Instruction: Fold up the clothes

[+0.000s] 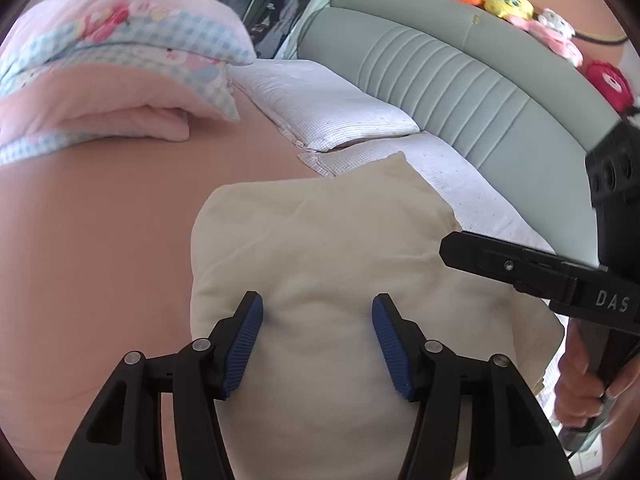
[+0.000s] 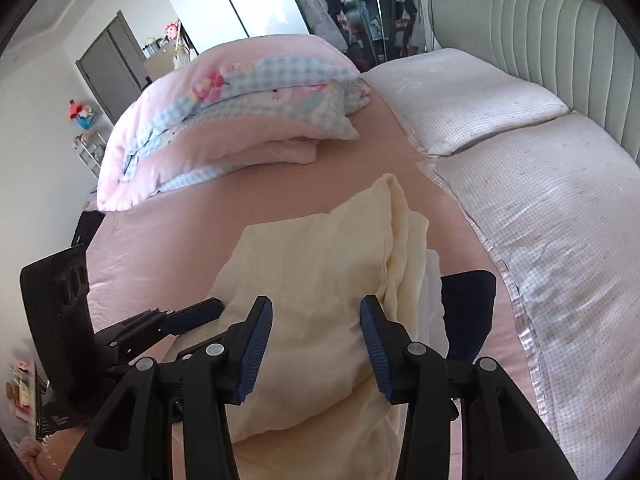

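Note:
A folded cream garment (image 1: 328, 248) lies on the pink bed sheet (image 1: 100, 240). In the left wrist view my left gripper (image 1: 318, 320) stands open on top of it, its blue pads apart and resting on the cloth. My right gripper (image 2: 316, 324) is open over the same cream garment (image 2: 320, 248), with a thick fold bulging up between its pads. One black finger of the right gripper (image 1: 500, 264) reaches in over the garment's right edge. A finger of the left gripper (image 2: 196, 312) shows at the garment's left side. White cloth (image 2: 434, 300) and dark navy cloth (image 2: 468, 308) peek out beside the cream one.
A folded pink quilt (image 1: 100, 60) with blue checks lies at the far left of the bed. Two white pillows (image 1: 328, 100) sit against the grey-green headboard (image 1: 460, 80), which carries plush toys (image 1: 508, 0). A person's hand (image 1: 576, 380) grips the right tool's handle.

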`<move>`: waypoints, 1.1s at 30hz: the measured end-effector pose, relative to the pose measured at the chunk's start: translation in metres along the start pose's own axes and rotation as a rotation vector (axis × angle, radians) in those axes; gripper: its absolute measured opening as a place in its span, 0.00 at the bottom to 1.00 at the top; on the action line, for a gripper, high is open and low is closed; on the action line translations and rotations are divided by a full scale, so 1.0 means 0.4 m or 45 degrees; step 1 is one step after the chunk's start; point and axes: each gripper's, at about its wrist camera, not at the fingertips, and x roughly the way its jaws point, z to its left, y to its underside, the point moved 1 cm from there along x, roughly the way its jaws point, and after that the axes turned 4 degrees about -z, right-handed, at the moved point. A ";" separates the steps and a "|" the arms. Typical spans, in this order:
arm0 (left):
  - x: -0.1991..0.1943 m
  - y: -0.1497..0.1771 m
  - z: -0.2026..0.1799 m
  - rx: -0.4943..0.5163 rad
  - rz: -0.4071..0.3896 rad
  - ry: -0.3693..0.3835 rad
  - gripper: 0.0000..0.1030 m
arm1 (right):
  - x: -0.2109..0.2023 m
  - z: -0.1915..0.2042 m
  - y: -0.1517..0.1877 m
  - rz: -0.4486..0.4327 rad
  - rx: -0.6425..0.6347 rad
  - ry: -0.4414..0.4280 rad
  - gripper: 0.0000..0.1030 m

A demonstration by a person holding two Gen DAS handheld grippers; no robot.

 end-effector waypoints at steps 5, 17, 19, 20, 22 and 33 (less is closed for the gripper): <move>0.008 0.005 -0.009 0.003 -0.010 0.007 0.53 | 0.007 0.014 0.027 -0.042 -0.137 0.098 0.41; -0.193 -0.022 0.036 -0.109 -0.175 0.016 0.76 | -0.145 0.157 0.002 -0.153 -0.143 0.172 0.72; -0.222 -0.020 0.050 -0.109 -0.172 -0.006 0.76 | -0.163 0.188 0.002 -0.164 -0.153 0.212 0.72; -0.242 -0.018 0.058 -0.109 -0.183 -0.017 0.76 | -0.162 0.192 0.008 -0.154 -0.137 0.213 0.72; -0.288 -0.011 0.081 -0.119 -0.202 -0.046 0.77 | -0.159 0.207 0.021 -0.129 -0.116 0.200 0.72; -0.590 0.063 0.273 -0.180 -0.240 -0.381 0.89 | -0.124 0.471 0.099 -0.045 -0.150 0.182 1.00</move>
